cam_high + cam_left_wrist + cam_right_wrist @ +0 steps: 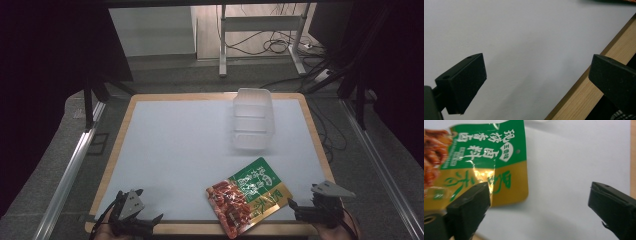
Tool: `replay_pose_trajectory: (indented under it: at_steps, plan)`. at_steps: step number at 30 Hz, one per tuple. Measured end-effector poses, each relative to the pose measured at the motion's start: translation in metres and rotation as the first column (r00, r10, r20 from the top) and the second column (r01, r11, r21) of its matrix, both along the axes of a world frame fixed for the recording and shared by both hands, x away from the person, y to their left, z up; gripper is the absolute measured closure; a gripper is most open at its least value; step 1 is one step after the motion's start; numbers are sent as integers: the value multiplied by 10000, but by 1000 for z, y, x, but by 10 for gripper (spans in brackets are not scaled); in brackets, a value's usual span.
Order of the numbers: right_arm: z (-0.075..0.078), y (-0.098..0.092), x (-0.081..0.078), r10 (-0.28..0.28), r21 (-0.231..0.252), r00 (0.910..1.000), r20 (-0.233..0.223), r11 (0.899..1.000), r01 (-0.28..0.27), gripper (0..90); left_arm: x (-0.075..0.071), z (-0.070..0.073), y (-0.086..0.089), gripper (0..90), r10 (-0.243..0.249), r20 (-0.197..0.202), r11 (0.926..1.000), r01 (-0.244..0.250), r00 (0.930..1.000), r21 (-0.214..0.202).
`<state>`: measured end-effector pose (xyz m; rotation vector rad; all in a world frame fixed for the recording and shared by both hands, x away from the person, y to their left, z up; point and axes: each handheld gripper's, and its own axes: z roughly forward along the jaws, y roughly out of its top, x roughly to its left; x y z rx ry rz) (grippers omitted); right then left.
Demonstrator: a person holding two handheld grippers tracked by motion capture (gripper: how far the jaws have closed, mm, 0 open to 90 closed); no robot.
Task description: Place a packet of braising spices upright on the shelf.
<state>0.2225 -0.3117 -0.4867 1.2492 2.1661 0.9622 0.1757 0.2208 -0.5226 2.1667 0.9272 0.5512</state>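
Clearly, with our left gripper (134, 214) and right gripper (311, 206) both spread wide and empty, we judge the snack pouch (248, 195), lower centre-right, light, floppy, slippery, best pinched at its edge.

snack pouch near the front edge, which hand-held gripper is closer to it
Right. The right hand-held gripper sits just beside the snack pouch, jaws open. The left hand-held gripper is at the table's opposite front corner, well apart from it.

Beyond the wood-edged white table (150, 102), cables (272, 45) trail around a metal stand (260, 25) on grey floor (175, 75).
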Motion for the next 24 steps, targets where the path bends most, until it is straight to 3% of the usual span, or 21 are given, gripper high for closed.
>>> replay_pose_trajectory:
  at_steps: [3,7,9,24]
  plan:
    - [-3,-13,-12,-57,613,9999,-93,9981,63,5,0,0,1,12,4,-42,9999,-4,10000,-129]
    - [-7,-20,-15,79,640,9995,-294,9979,-60,0,0,0,1,12,-5,-47,9999,5,10000,-114]
    - [-10,-22,-13,198,956,9986,-489,9953,-151,0,0,0,0,12,-28,-32,10000,28,10000,-27]
    - [-11,-17,-14,150,299,9994,-324,9995,-140,0,0,0,0,10,-32,-22,10000,32,10000,-14]
